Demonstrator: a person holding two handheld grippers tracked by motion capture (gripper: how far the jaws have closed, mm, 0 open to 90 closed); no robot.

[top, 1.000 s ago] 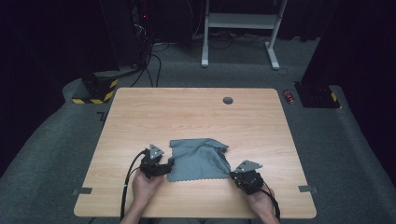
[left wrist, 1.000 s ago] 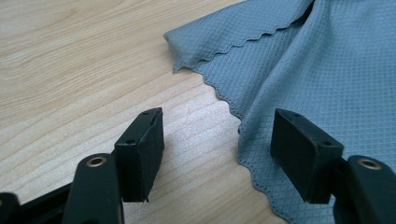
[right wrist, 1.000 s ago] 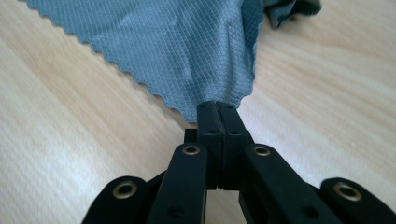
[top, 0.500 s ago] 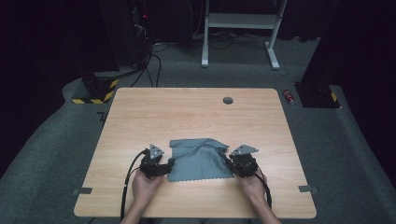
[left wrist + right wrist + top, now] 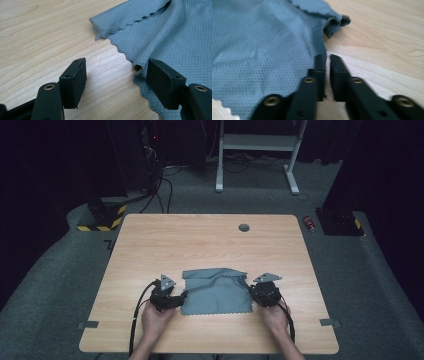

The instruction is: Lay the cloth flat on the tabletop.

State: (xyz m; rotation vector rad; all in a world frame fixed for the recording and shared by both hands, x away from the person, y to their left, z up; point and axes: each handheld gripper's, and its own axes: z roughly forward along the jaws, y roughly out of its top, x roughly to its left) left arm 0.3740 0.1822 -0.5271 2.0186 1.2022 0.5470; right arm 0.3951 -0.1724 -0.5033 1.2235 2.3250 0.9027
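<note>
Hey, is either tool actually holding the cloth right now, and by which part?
Neither grip is certain. The left tool is open at the grey cloth's scalloped edge. The right tool's jaws have just been closing at its edge, with a narrow gap left.

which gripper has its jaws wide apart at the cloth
The left gripper: its jaws stand wide open astride the cloth edge. The right gripper has its jaws nearly together.

One grey cloth [image 5: 216, 291]; two tongs, left [image 5: 175, 298] and right [image 5: 256, 295]; one table [image 5: 200, 240]
</note>
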